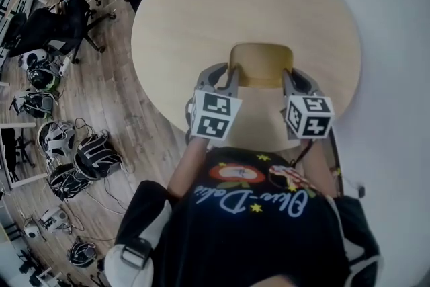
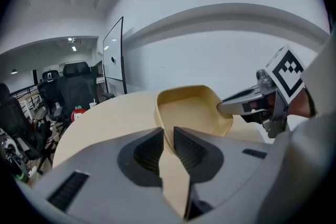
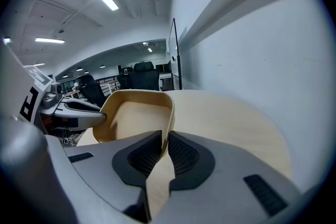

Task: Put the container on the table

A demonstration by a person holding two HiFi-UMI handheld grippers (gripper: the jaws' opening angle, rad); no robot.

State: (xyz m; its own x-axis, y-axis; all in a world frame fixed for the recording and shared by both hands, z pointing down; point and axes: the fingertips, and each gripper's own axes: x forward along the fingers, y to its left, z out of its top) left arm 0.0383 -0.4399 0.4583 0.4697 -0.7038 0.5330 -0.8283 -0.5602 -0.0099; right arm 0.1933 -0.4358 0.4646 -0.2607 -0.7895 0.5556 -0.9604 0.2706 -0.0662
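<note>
lowering the container level, with both sides gripped

the container, a shallow tan tray with rounded corners, hangs between the two grippers over the near part of the table. the left gripper is clenched on its left wall, the thin rim pinched between the ribbed pads. the right gripper is clamped the same way on the right wall. no view shows whether the base touches the wood yet.

the step in hand looks like the set-down. to do it well, both hands should sink at the same pace so the base stays flat and meets the top all at once, not corner first. the walls look thin and may flex, so it seems wiser not to pull the grippers apart or twist them against each other. judging by the grip, each pair of pads should let go only once the base rests fully. then each gripper can back straight off along its own wall, so the rim is not dragged.

the container sits nearer the table's near edge than its middle. plenty of bare top lies beyond it and to the left, so nudging it forward would keep it safely off the edge. a pale wall runs close on the right. chairs stand well apart on the left.
</note>
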